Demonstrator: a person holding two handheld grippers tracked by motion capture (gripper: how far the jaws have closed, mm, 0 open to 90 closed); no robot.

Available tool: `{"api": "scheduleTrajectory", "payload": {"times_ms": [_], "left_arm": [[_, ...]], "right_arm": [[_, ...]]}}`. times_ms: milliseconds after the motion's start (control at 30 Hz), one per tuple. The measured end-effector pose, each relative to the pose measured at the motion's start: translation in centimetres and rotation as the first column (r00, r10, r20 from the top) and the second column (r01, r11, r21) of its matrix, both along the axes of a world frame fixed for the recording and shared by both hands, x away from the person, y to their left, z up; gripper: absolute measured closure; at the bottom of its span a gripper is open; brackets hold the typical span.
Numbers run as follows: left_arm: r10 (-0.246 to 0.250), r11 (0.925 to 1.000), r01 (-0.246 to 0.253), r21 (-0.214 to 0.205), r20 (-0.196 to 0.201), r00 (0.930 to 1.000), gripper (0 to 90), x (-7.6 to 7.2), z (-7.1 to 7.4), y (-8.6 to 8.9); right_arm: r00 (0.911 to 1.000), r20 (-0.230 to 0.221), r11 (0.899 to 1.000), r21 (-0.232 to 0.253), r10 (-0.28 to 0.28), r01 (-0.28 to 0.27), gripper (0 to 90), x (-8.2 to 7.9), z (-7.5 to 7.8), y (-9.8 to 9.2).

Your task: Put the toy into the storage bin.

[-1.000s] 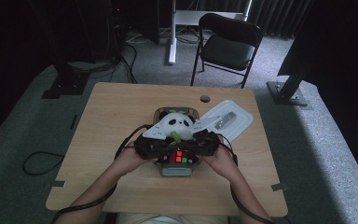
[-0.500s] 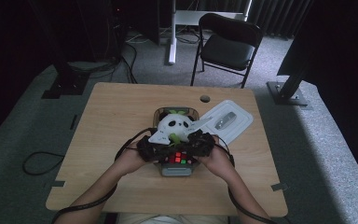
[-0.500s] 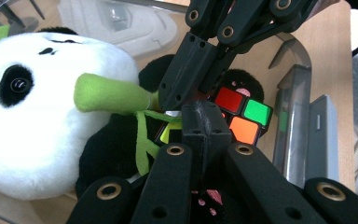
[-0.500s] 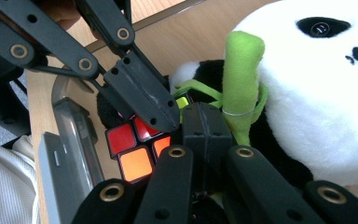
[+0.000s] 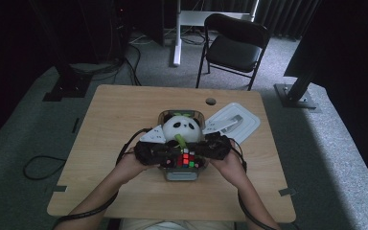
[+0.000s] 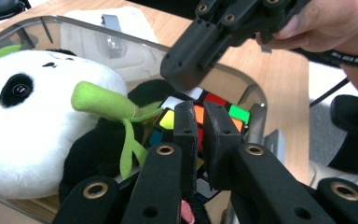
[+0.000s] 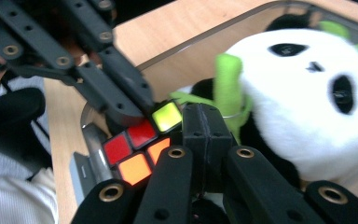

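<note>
Clear plastic forms the open bin that sits about midway across the tabletop, a little nearer the person's edge, with its white lid lying just beside it toward the far right corner. Inside, a panda plush fills the far end, and the puzzle cube is wedged in the near end against the panda's dark body, close to its green bamboo sprig. Set against the pictures from the second before, very little has shifted: bin, panda and cube lie where they did, and both hands have stayed over the near end of the bin. The one change is small: the left claw has just eased its jaws apart by a crack, so they stand all but together with a thin slit between them and nothing in it. The right claw is pressed fully together, also on nothing. I judge that neither claw has hold of the cube; with tips this narrow they are more likely nudging or seating it in the bin than gripping it, and the left's slight parting may be the start of an opening for a grasp. The left hand and right hand come in from the near edge with forearms converging, each claw turned inward and tilted down, their tips meeting over the cube's coloured top face.
</note>
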State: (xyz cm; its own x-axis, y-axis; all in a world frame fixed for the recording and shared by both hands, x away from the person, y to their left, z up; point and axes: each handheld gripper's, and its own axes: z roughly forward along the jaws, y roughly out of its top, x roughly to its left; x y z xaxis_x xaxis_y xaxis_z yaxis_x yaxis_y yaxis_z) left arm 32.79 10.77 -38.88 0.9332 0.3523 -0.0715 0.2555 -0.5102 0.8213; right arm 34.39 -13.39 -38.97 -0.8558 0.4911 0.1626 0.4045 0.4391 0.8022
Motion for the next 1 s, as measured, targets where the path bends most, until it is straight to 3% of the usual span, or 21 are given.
{"api": "scheduleTrajectory", "payload": {"times_ms": [67,400,433,500,533,600,633,700,733,833,933,1000], "left_arm": [[-0.003,0.9998,0.002,-0.022,-0.018,0.9998,85.1,0.0,0.1,-0.1],[0.015,0.999,-0.015,0.043,-0.011,0.9998,90.0,0.5,-0.7,-0.8],[0.009,0.9987,-0.008,0.05,-0.007,0.9999,90.0,0.6,-1.1,-0.8],[0.009,0.998,-0.009,0.063,-0.003,1.0,90.0,0.6,-1.1,-0.8],[0.003,0.9959,-0.004,0.09,0.007,1.0,90.0,0.5,-1.3,-1.1],[-0.008,0.9962,0.009,0.087,-0.006,0.9999,90.0,0.8,-1.6,-1.2],[-0.013,0.9946,0.013,0.103,0.004,0.9999,90.0,0.8,-1.6,-1.3],[-0.023,0.9832,0.012,0.182,0.056,0.9982,90.0,0.6,-1.5,-1.8],[-0.023,0.981,0.011,0.194,0.063,0.9977,90.0,0.6,-1.4,-1.9],[-0.014,0.9853,0.006,0.171,0.042,0.999,90.0,0.7,-1.4,-1.5],[-0.018,0.9959,0.017,0.089,0.018,0.9997,90.0,0.8,-1.1,-1.0],[-0.027,0.9986,0.026,0.046,0.004,0.9996,90.0,0.8,-0.7,-0.7]], "right_arm": [[0.9999,0.005,1.0,-0.011,-0.016,0.016,90.0,0.0,0.1,-0.3],[0.9999,-0.014,0.999,-0.041,0.011,-0.011,90.0,0.1,-0.7,0.5],[0.9999,-0.003,0.997,-0.082,0.016,-0.016,90.0,0.1,-0.9,1.3],[0.9998,-0.009,0.996,-0.086,0.019,-0.02,90.0,0.2,-0.9,1.4],[0.9996,-0.019,0.997,-0.08,0.02,-0.022,90.0,0.3,-1.1,1.4],[0.9994,-0.031,0.995,-0.098,0.017,-0.02,90.0,0.4,-1.5,1.5],[0.9995,-0.028,0.994,-0.111,0.017,-0.02,90.0,0.4,-1.5,1.6],[0.9999,-0.011,0.988,-0.157,0.01,-0.012,90.0,0.3,-1.4,2.3],[0.9997,-0.02,0.986,-0.166,0.015,-0.019,90.0,0.4,-1.5,2.6],[0.9988,-0.043,0.992,-0.125,0.025,-0.03,90.0,0.9,-1.7,2.6],[0.9984,-0.045,0.997,-0.066,0.033,-0.036,90.0,0.7,-1.6,2.2],[0.9992,-0.032,0.999,-0.024,0.023,-0.024,90.0,0.4,-1.2,1.7]]}}
